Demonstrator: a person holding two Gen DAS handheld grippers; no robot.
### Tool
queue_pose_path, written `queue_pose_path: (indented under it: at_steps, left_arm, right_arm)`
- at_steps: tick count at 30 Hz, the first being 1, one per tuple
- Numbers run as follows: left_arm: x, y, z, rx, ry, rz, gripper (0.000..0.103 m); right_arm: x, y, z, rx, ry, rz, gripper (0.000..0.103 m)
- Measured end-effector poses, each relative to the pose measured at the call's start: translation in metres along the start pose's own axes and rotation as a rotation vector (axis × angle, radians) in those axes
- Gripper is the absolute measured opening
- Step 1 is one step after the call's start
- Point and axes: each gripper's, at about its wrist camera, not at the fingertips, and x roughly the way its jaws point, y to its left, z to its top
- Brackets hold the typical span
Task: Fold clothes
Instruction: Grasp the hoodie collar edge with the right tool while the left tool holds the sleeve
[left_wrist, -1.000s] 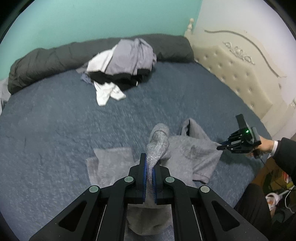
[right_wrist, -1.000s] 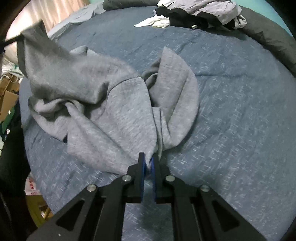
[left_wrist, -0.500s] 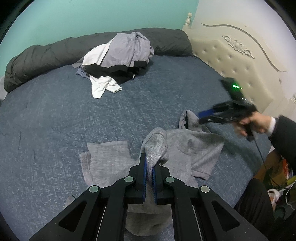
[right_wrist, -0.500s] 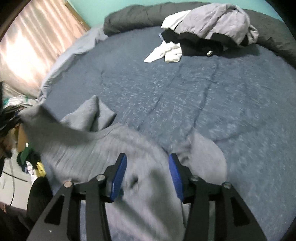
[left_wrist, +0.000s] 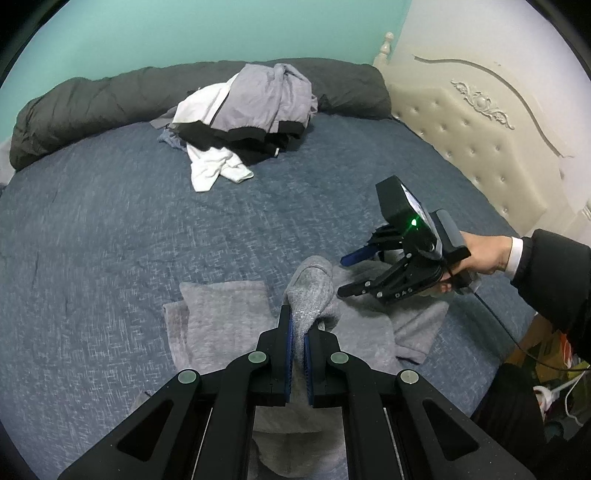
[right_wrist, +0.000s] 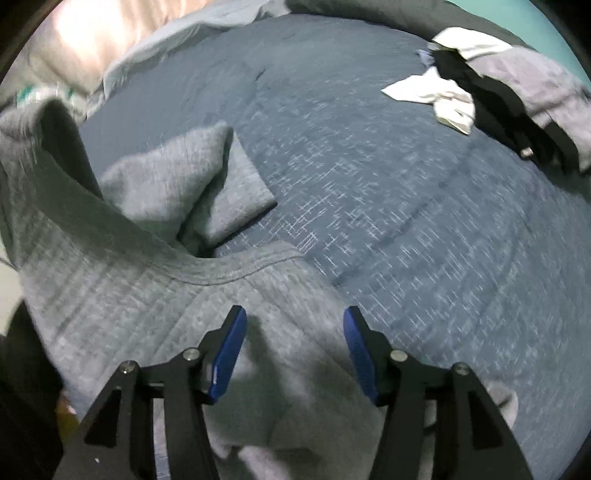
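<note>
Left gripper (left_wrist: 298, 332) clenched on a bunched fold of the grey sweatshirt (left_wrist: 221, 306), cloth rising in a hump just past the fingertips. Rest of the garment spread flat on the blue bedspread (left_wrist: 110, 221) to either side of the jaws and beneath them. Right gripper (right_wrist: 293, 350) released, jaws just been opening, standing wide above the sweatshirt (right_wrist: 129, 280) with nothing pressed between the pads; hem curving just ahead of the jaws, a sleeve lying folded beyond and to the left. Seen from the left wrist, right gripper (left_wrist: 345, 275) hovering right of the hump, held by a hand (left_wrist: 484, 253). Farther off, a heap of clothes (left_wrist: 251, 110) against the dark rolled duvet (left_wrist: 92, 99).
</note>
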Motion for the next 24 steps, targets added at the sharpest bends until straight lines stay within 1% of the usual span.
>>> queue_pose_path:
  at_steps: [6, 9, 10, 11, 12, 13, 14, 15, 20, 24]
  left_arm:
    - [0.01, 0.019, -0.008, -0.043, 0.011, 0.006, 0.005]
    - [0.011, 0.027, -0.011, -0.059, 0.012, 0.005, 0.005]
    - [0.011, 0.028, -0.011, -0.061, 0.012, 0.006, 0.005]
    - [0.01, 0.03, -0.012, -0.063, 0.011, 0.006, 0.005]
    - [0.01, 0.032, -0.012, -0.067, 0.01, 0.006, 0.005]
    - [0.01, 0.032, -0.013, -0.069, 0.008, 0.007, 0.005]
    - [0.01, 0.033, -0.013, -0.07, 0.007, 0.007, 0.005]
    - [0.01, 0.034, -0.013, -0.072, 0.008, 0.007, 0.005]
    - [0.01, 0.035, -0.016, -0.073, 0.008, 0.004, 0.005]
    - [0.01, 0.035, -0.017, -0.068, 0.008, 0.005, 0.005]
  right_arm:
    - [0.024, 0.027, 0.003, -0.16, 0.066, -0.079, 0.056]
    - [0.031, 0.032, 0.001, -0.197, 0.068, -0.093, 0.056]
    - [0.033, 0.033, 0.0, -0.205, 0.066, -0.093, 0.055]
    - [0.034, 0.034, -0.001, -0.211, 0.064, -0.091, 0.046]
    - [0.036, 0.036, -0.002, -0.223, 0.063, -0.092, 0.042]
    - [0.037, 0.039, -0.003, -0.238, 0.062, -0.093, 0.033]
    - [0.038, 0.042, -0.004, -0.251, 0.064, -0.095, 0.027]
    - [0.039, 0.044, -0.005, -0.259, 0.066, -0.099, 0.025]
    - [0.04, 0.04, -0.007, -0.232, 0.053, -0.105, 0.007]
    - [0.032, 0.034, -0.01, -0.214, 0.026, -0.126, 0.005]
